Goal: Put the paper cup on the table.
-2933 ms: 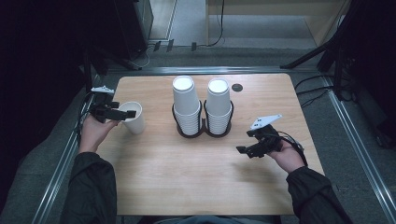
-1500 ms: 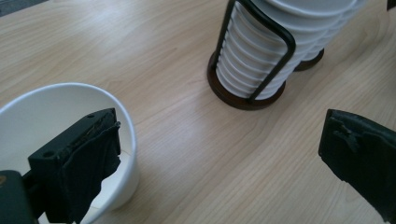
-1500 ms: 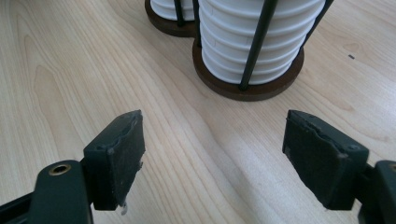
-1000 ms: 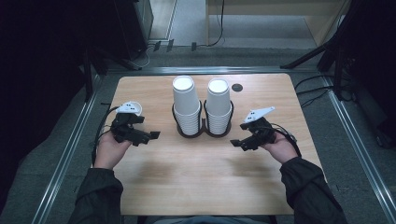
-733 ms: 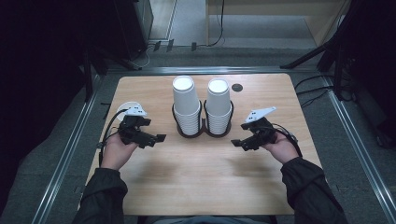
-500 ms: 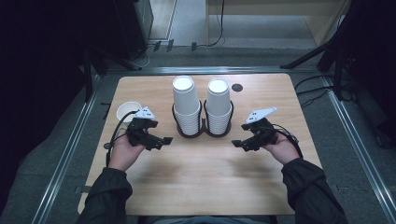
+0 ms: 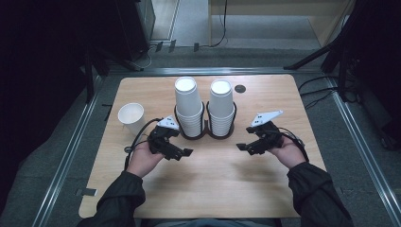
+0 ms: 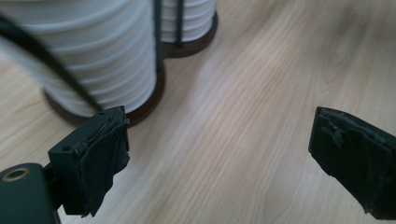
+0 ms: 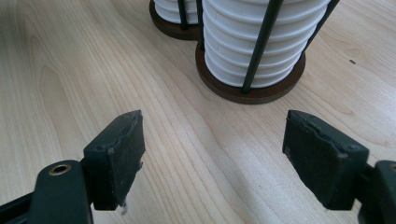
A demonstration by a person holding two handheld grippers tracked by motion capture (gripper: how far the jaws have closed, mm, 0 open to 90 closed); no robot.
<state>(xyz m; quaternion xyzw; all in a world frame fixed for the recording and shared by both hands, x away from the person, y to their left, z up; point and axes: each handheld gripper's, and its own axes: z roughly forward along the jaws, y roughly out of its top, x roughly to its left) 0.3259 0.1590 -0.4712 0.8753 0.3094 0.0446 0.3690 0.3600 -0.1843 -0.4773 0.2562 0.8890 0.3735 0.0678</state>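
Both grippers are empty, jaws standing wide. The left gripper (image 7: 182, 152) sits low before the left cup stack (image 7: 188, 101), apparently lined up to take another cup; one single cup (image 7: 131, 117) stands apart near the table's (image 7: 222, 189) left edge. The right gripper (image 7: 242, 147) waits beside the holder (image 7: 206, 135).

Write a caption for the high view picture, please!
Two hands with open tongs wait beside stacked cups; one cup stands alone.

— Where does the high view sit?
— Above the person's edge, facing twelve o'clock and down on the whole table (image 7: 208, 189).
— And the gripper views?
— Low, close to the wood; both share the cup holder (image 8: 140, 105) (image 9: 252, 91) — one stack nearer.
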